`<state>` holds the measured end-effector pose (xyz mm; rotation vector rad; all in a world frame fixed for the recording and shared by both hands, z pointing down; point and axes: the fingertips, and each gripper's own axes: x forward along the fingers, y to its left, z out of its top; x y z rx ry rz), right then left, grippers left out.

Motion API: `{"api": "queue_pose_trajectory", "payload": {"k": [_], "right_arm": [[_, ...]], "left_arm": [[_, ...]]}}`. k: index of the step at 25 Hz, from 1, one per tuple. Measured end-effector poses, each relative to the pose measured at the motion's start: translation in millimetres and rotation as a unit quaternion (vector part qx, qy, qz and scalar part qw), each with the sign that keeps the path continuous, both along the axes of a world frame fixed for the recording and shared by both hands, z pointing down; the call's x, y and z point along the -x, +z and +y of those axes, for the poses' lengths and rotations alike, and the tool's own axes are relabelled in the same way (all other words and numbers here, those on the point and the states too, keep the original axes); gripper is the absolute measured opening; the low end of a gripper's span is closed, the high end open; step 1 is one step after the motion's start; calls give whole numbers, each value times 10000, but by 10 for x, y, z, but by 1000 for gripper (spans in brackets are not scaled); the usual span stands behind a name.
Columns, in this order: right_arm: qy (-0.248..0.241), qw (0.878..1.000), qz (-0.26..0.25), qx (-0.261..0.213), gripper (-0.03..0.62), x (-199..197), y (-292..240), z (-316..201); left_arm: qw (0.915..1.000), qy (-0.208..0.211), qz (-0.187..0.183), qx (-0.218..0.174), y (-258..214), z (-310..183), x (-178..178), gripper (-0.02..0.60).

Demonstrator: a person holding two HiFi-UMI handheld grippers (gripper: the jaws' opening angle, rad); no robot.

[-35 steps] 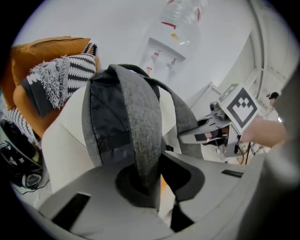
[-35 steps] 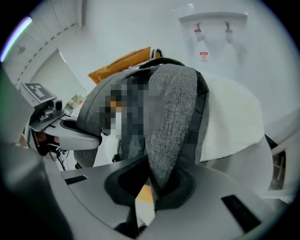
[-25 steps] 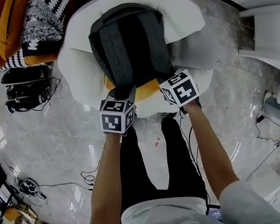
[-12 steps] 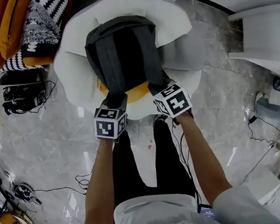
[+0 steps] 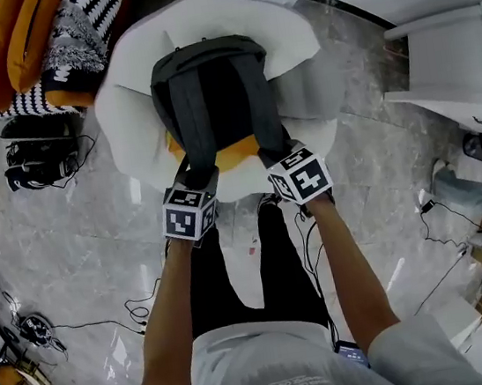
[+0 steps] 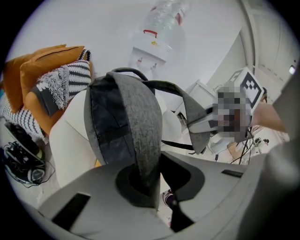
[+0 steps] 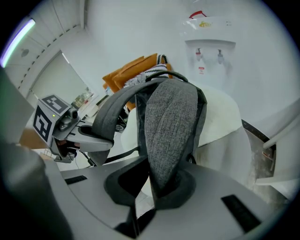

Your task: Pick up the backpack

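A dark grey backpack (image 5: 214, 93) hangs strap side up over a white round armchair (image 5: 134, 131), its lower end off the orange seat cushion (image 5: 234, 154). My left gripper (image 5: 194, 189) is shut on the backpack's left shoulder strap (image 6: 140, 136), which runs down between its jaws. My right gripper (image 5: 283, 165) is shut on the right shoulder strap (image 7: 168, 126). In the left gripper view the backpack's body (image 6: 110, 122) and the top handle (image 6: 126, 71) show. The right gripper view shows the other strap (image 7: 110, 115) leading to the left gripper (image 7: 82, 132).
Orange and black-and-white patterned cushions (image 5: 34, 47) lie at the upper left. A dark bag (image 5: 37, 162) and cables sit on the marble floor left of the chair. A white cabinet (image 5: 454, 59) stands at the right. A water dispenser (image 7: 208, 51) stands behind the chair.
Both grippers have moved back toward me and lifted, drawing the backpack by its straps off the seat. The view has shifted slightly.
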<state>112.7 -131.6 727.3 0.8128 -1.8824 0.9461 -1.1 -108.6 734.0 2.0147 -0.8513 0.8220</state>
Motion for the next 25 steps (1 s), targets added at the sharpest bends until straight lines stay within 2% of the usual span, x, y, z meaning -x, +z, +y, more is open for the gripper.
{"api": "queue_pose_trajectory", "payload": {"k": [5,11,25], "right_arm": [[81,9999,-61,36,37,21,-184,141],[510,9978,-425,82,37,116,-453,163],[452,9976,-526,-40,37,166,-945,225]], "left_arm": [[10000,16,16,-6,-189,130,-11,48],[10000,-1,46,-55,-393,236,42,47],[9996,-86,197,-193,-836,260,10,48]]}}
